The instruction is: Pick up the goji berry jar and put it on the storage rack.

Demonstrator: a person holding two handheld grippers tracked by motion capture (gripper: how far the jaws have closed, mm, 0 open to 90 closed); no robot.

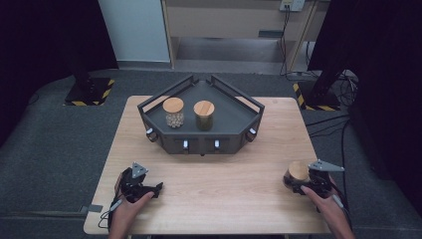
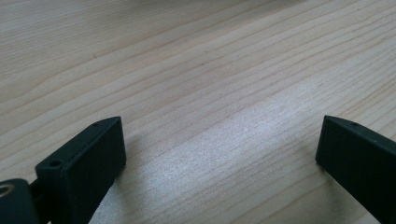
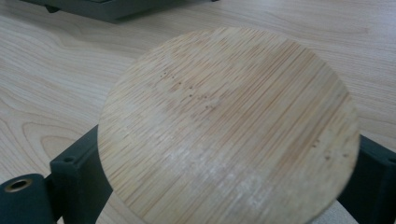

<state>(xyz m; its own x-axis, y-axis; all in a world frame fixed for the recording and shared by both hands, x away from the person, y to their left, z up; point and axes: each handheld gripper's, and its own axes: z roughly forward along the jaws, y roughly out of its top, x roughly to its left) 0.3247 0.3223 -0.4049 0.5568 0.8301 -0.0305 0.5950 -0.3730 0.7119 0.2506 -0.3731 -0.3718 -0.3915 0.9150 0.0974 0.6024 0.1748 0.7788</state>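
Dim surroundings, table lit, close-ups soft.

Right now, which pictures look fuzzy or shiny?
In the right gripper view the round wooden lid is so close that it looks soft. In the left gripper view a pale shine lies on the table. The high view has dark corners.

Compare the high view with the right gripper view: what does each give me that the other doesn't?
High view alone: the dark tray with two wooden-lidded jars, the left gripper and both forearms. Right gripper view alone: the lid's bamboo grain up close, with a black jaw on each side of the jar below it. Both share the jar at the right gripper, the wooden table and the tray's front edge.
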